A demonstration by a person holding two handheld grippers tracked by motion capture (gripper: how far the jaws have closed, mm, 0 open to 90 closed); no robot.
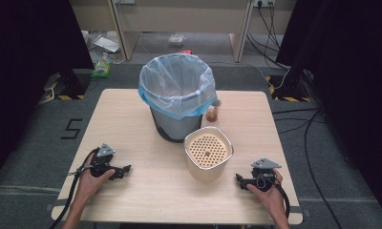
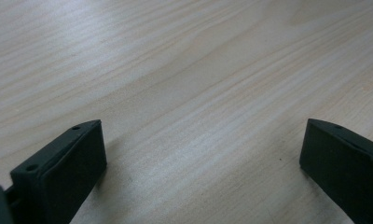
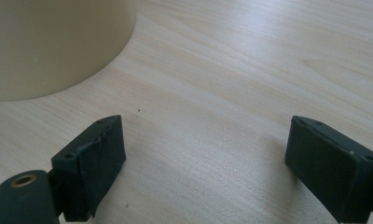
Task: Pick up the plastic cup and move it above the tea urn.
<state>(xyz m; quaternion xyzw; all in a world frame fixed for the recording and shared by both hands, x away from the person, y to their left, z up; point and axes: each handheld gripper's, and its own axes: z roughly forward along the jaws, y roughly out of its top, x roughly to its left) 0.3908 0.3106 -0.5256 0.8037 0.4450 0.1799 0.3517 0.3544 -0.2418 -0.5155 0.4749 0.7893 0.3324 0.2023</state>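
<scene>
Two grippers: left gripper [image 1: 127,169] & right gripper [image 1: 238,178], both released, nothing between jaws.
Cream perforated-top plastic container [image 1: 208,159]: cut off in right gripper view.
Small brown item [image 1: 212,114]: blurred, part hidden behind grey bin w/ blue liner [image 1: 177,95].

Overhead forward-down; two close tabletop [image 1: 146,157] views

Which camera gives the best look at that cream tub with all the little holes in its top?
The high view: the cream tub shows whole, perforated insert included, in front of the lined bin. The right gripper view catches a bit of its plain side wall; the left gripper view shows bare table.
</scene>
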